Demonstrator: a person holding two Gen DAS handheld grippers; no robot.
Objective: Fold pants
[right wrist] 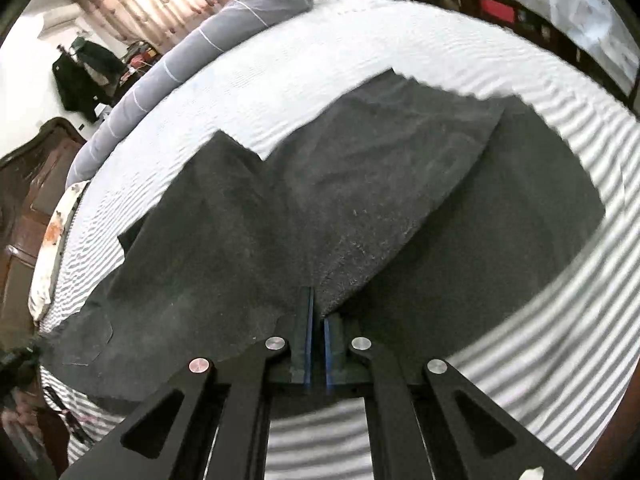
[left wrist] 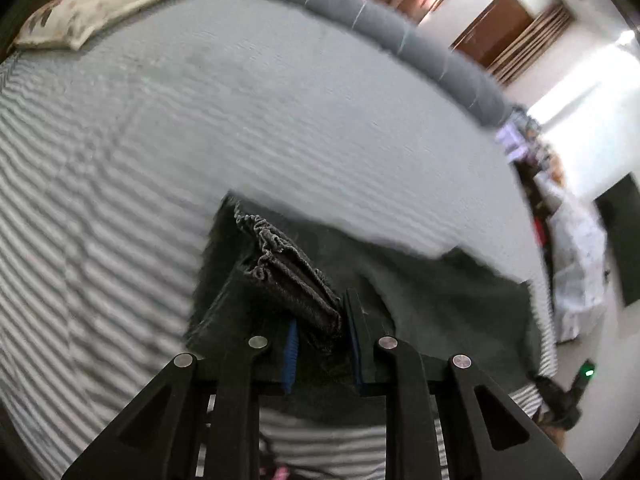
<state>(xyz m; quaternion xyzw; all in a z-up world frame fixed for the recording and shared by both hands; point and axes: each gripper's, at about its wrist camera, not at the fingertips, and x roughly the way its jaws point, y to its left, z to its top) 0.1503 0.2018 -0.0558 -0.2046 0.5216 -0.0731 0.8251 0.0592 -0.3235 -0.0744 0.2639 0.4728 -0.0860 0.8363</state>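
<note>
Dark grey pants (right wrist: pixel 320 200) lie spread on a striped bedsheet (left wrist: pixel 160 140) as a fold gets under way, both grippers gripping cloth at the near side of the bed. The left gripper (left wrist: pixel 322 332) has its blue-padded fingers set fairly narrow around the gathered elastic waistband (left wrist: pixel 288 272), which bunches up thick between them. The right gripper (right wrist: pixel 318 320) has its fingers drawn almost together, pinching a raised fold of the fabric whose upper layer climbs away from the pads toward the far corner of the garment. The step in hand appears to be the first lengthwise fold, one half being lifted over the other; the next move likely calls for both grippers to travel together, keeping the cloth taut so the carried edge lands square on the layer beneath. In the right wrist view the pants' far edges look jagged with blur, and one dark corner juts out at the left over the sheet. Open sheet stretches well beyond the garment toward a long grey bolster (left wrist: pixel 360 12) along the bed's far side and a patterned pillow (left wrist: pixel 100 0) at one end, both well apart from the pants. The mattress edge lies near the grippers, so room is mostly forward.
</note>
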